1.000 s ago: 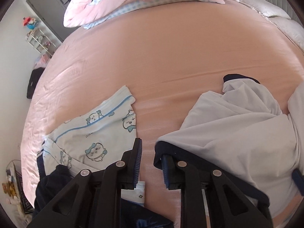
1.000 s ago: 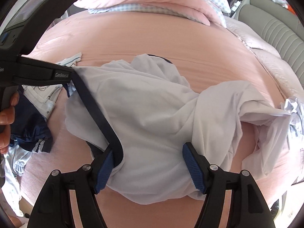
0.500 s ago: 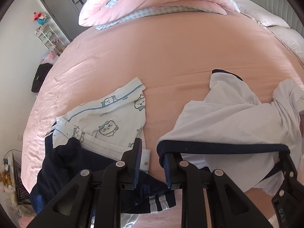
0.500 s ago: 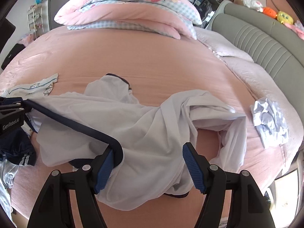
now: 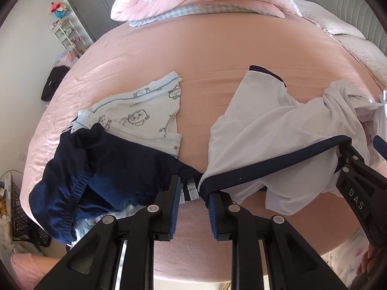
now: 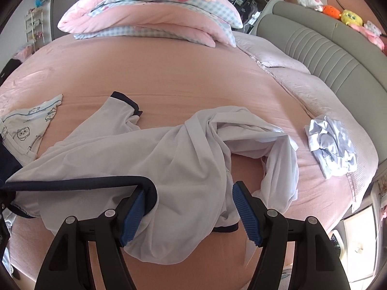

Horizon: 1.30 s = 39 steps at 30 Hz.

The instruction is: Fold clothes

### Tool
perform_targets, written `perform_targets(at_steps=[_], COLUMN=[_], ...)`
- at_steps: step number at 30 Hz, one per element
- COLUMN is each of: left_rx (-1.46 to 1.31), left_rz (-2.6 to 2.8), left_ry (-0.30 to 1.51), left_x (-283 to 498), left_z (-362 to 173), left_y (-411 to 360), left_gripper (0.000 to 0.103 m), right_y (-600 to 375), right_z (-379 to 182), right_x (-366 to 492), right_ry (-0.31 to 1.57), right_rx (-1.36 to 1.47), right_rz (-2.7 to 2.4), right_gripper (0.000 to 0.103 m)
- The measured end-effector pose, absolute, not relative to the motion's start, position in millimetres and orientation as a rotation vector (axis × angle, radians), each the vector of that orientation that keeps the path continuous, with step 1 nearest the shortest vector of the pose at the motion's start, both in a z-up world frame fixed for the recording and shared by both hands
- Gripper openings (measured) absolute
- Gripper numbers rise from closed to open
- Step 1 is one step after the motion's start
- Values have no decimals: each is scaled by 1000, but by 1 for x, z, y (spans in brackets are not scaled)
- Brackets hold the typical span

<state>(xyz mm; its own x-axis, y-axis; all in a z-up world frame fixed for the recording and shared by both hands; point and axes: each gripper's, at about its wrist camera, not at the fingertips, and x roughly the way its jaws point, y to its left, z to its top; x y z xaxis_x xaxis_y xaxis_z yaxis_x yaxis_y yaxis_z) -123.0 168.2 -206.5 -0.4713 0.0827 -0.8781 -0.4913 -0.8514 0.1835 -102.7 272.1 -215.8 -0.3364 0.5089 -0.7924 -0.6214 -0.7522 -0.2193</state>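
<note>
A white shirt (image 6: 183, 159) is being held stretched by its navy hem (image 5: 273, 162) between the left gripper (image 5: 192, 207) and the right gripper (image 6: 191, 207). Both grippers are standing parted, the hem hooked over one finger of each. The shirt is lying crumpled ahead on the bed (image 6: 169, 72), no fold showing. Four garments are counted: this shirt, printed pyjamas (image 5: 142, 116) and navy shorts (image 5: 101, 166) left of the left gripper, and a pale bundle (image 6: 331, 145) right of the right gripper.

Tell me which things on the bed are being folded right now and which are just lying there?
Being folded:
white shirt, its navy hem stretched between left tool and right tool

Just lying there:
cartoon-print garment
navy shorts
crumpled pale cloth
pink quilt
plush toys
</note>
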Motion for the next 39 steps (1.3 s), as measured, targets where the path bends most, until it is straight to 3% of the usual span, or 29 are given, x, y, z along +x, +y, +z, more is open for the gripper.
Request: perform_targets(at_steps=[14,31,35,37,39], left_rx=[-1425,-1470,-1420,-1404,-1397], left_rz=[2329,2282,2292,2315,2336], left_ry=[526,583,609,624,628], left_x=[-129,-145,-141,-141,-142], left_z=[-221,-267,-274,-278,-283], left_y=[170,190,195,195,194], left_gripper=[20,21,27,37,57], right_y=[258,211,206,204,199], right_z=[-226,-252,-259,-261,-262], right_x=[-104,-126,-128,-129,-128], right_ry=[60,-420,-433,-433,-451], right_rx=[-1202,-1211,-1227,-1236,-1238], right_rz=[2146,2122,2138,2139,2145], right_gripper=[69,69,68,68,64])
